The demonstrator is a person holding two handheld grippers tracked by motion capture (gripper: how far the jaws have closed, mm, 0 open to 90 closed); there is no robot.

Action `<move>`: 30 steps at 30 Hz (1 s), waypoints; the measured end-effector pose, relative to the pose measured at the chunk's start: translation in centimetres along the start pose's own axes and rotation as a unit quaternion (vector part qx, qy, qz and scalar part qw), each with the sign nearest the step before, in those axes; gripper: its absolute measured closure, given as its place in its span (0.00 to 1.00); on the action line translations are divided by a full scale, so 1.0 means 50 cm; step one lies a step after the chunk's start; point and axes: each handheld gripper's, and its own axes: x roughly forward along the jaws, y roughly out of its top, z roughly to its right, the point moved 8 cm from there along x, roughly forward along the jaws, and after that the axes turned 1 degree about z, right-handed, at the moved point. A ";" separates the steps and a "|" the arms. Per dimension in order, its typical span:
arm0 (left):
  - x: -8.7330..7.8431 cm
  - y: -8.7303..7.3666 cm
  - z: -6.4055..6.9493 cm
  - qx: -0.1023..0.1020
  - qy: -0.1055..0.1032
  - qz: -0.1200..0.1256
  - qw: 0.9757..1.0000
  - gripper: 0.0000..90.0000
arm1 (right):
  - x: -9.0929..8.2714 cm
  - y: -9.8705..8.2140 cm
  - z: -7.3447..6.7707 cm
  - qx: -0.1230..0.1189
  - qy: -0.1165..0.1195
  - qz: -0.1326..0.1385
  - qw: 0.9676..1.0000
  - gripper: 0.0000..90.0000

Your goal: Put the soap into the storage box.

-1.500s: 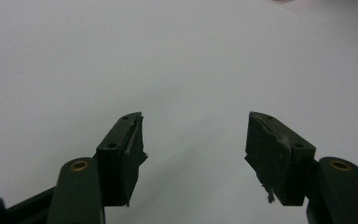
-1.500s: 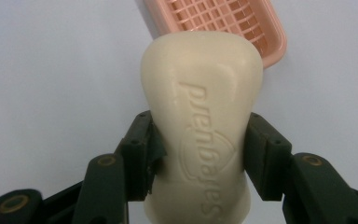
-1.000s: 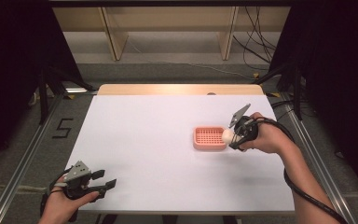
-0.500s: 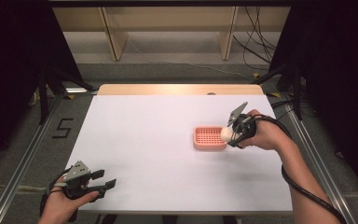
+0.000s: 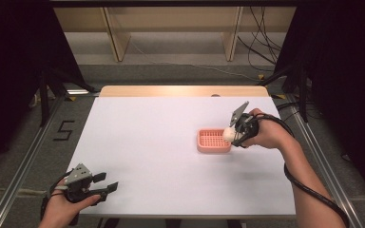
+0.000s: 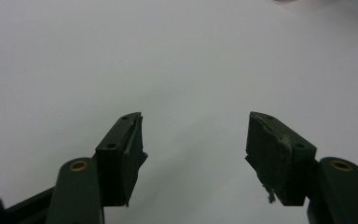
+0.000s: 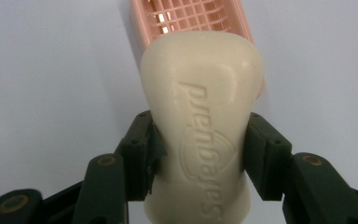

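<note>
Cream soap bar pinched between the right gripper fingers, now shifted from the pink tray's far edge to just over its near rim; likely about to go in. Left gripper idle as before, fingers spread, nothing between them.

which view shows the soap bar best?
Right gripper view: the cream soap bar sits close up between the right gripper jaws, embossed lettering visible, above the pink soap dish. In the high view it's a small pale blob at the dish's right edge.
</note>
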 end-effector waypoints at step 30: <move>0.001 0.000 0.000 0.001 -0.001 0.000 1.000 0.40 | 0.017 0.042 0.016 -0.023 -0.001 -0.002 1.000 0.56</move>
